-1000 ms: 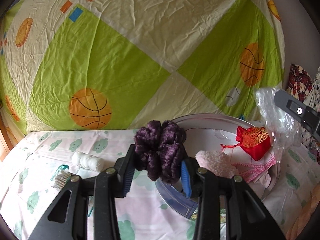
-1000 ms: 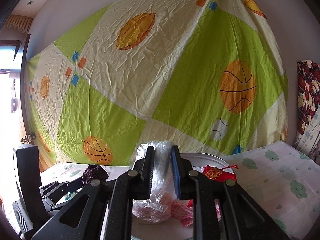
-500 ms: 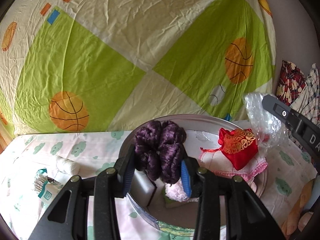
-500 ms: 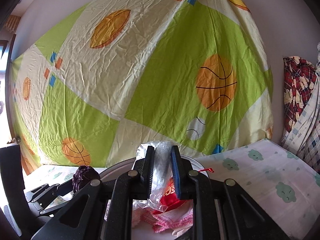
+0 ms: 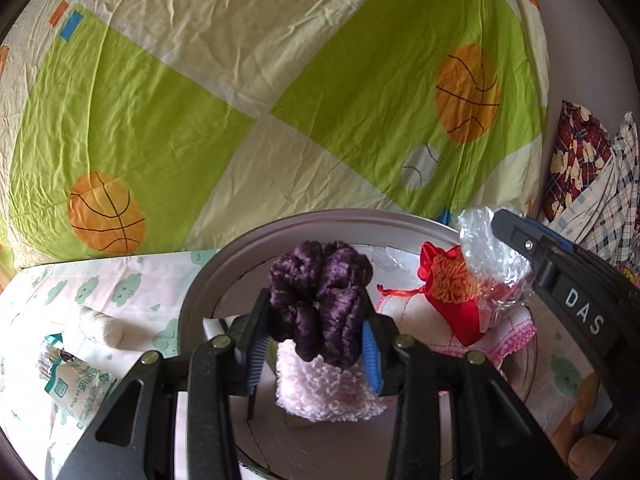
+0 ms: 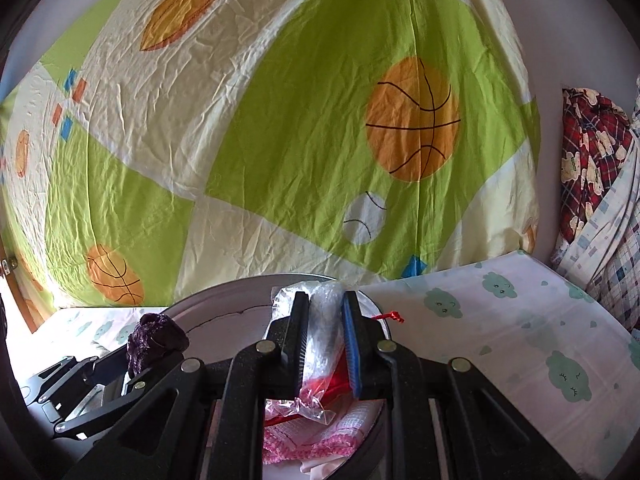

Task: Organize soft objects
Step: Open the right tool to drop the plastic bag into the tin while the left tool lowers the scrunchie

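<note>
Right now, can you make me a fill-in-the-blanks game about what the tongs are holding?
1. The left tongs squeeze a fluffy scrunchie coloured ____.
2. The right tongs pinch a crinkly clear ____ bag.
3. The little pouch with gold embroidery is ____.
4. Both tongs are above a round grey ____.

Missing words: purple; plastic; red; tub

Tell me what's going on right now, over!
Left hand-held gripper shut on purple scrunchie, over the round tin. Right hand-held gripper shut on clear plastic bag. Tin already crowded: red pouch, fluffy pink piece.
</note>
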{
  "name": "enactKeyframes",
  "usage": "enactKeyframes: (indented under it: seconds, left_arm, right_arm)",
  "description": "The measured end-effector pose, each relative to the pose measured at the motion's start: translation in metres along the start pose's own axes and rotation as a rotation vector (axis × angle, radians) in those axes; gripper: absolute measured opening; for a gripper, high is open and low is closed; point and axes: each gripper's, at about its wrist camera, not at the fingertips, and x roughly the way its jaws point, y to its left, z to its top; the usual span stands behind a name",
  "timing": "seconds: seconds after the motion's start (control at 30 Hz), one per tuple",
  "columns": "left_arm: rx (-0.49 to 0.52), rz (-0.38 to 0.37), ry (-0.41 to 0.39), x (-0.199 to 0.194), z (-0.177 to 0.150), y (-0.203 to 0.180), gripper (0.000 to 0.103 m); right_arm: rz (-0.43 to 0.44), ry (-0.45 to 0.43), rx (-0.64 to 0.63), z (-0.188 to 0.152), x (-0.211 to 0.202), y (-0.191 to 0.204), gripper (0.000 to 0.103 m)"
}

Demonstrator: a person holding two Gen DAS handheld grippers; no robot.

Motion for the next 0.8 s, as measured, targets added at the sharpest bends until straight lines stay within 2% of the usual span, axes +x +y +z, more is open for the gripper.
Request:
enactKeyframes:
  seconds: [0.23, 0.43, 0.67, 0.77, 0.8]
  left_arm:
    - [0.008, 0.023, 0.028, 0.010, -0.004, 0.000, 0.039]
    - [0.043, 0.105, 0.040, 0.019, -0.006, 0.001, 0.039]
    - [0.041, 0.106, 0.054, 0.022, -0.007, 0.005, 0.041]
    - [0.031, 0.114, 0.062, 0.023, -0.006, 0.007, 0.055]
    - [0.025, 0.112, 0.060, 0.023, -0.006, 0.009, 0.072]
  right_arm:
    - [-0.014, 0.071, -0.048, -0.008, 0.016, 0.010, 0.019]
    - [-0.002, 0.111, -0.064, -0.014, 0.026, 0.017, 0.019]
    - [0.018, 0.136, -0.081, -0.018, 0.030, 0.026, 0.019]
    - [0.031, 0.138, -0.094, -0.019, 0.030, 0.029, 0.021]
    - [0.031, 0.138, -0.098, -0.019, 0.030, 0.030, 0.022]
